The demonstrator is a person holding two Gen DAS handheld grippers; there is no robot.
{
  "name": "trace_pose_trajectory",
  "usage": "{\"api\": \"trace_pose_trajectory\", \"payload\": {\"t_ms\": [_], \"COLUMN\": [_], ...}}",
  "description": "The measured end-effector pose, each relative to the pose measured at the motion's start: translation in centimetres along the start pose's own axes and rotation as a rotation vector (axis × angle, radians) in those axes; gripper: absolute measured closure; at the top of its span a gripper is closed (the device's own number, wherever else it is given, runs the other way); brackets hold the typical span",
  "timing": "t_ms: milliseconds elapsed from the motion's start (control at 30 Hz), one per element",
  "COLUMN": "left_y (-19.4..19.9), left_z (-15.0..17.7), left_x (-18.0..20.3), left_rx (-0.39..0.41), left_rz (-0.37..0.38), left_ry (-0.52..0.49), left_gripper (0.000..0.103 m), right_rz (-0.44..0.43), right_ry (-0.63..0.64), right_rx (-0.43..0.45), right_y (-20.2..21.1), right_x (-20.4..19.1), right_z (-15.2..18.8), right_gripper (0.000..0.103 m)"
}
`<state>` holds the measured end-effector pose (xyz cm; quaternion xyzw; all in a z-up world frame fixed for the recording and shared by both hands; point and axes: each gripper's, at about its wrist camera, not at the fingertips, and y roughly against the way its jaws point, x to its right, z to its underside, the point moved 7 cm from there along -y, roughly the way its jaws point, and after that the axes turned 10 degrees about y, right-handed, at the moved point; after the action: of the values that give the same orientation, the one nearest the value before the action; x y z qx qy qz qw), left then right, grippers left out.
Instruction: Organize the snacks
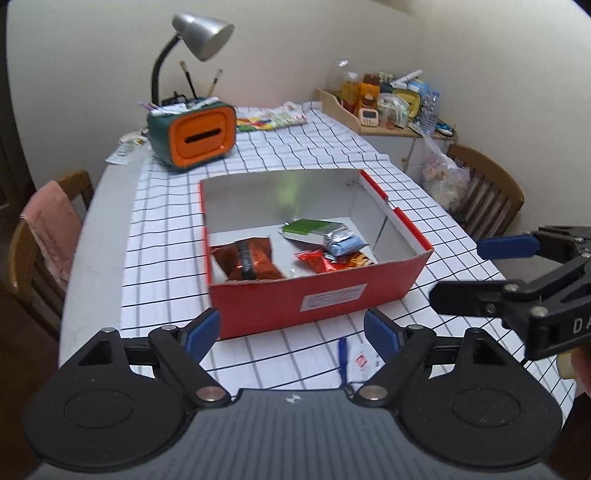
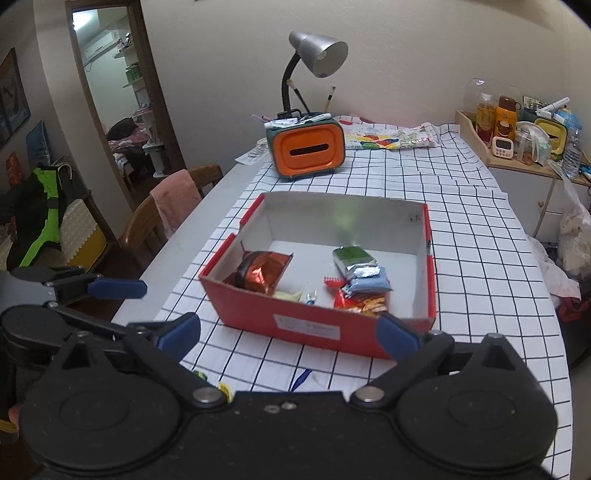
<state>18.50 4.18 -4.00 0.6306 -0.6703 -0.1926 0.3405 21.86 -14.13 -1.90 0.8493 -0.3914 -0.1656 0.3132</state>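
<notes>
A red cardboard box with a white inside stands open on the checked tablecloth. Inside lie a dark red foil bag, a green pack, a blue pack and a red-orange pack. My left gripper hovers open before the box's near wall, nothing between its blue pads. My right gripper is open too, empty, just right of the left one. A small white packet and a blue strip lie on the cloth under the grippers.
Behind the box stands an orange-and-green desk organizer with a grey lamp. A wooden chair with a pink towel stands at the left, another chair and a cluttered shelf at the right.
</notes>
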Motion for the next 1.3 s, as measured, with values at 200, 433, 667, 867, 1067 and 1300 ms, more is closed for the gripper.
{"api": "trace_pose_trajectory", "payload": {"t_ms": [200,433,667,867,1067,1300], "left_y": [1.2,0.8,-0.3,-1.5,-3.1,-4.5], "left_z": [2.5,5.6,9.0,11.5,11.2,11.3], "left_x": [-2.1,-4.5,-6.3,-7.8,-10.4,-11.3], "left_rx": [-0.010,-0.073,-0.174,-0.243,-0.279,-0.299], "left_rz": [-0.022,-0.048,-0.073,-0.135,-0.233,-0.298], "left_ry": [0.021,0.081,0.080,0.127,0.271,0.395], "left_gripper": [0.005,0.005,0.005,0.005,0.005,0.005], "right_rz": [-0.013,-0.005,-0.048,-0.087,-0.121,-0.114], "right_ry": [0.001,-0.048,-0.094,-0.040,-0.013,-0.036], "right_rx": [-0.023,-0.078,-0.164,-0.260,-0.325,-0.410], "right_y": [-0.2,-1.1,-2.2,-3.5,-4.8,-6.8], "right_x": [-1.5,-2.2,-3.3,-6.0,-8.5,-10.0], "right_z": [3.0,6.7,9.8,11.5,11.7,12.1], "right_gripper": [0.000,0.000,0.000,0.000,0.001,0.009]}}
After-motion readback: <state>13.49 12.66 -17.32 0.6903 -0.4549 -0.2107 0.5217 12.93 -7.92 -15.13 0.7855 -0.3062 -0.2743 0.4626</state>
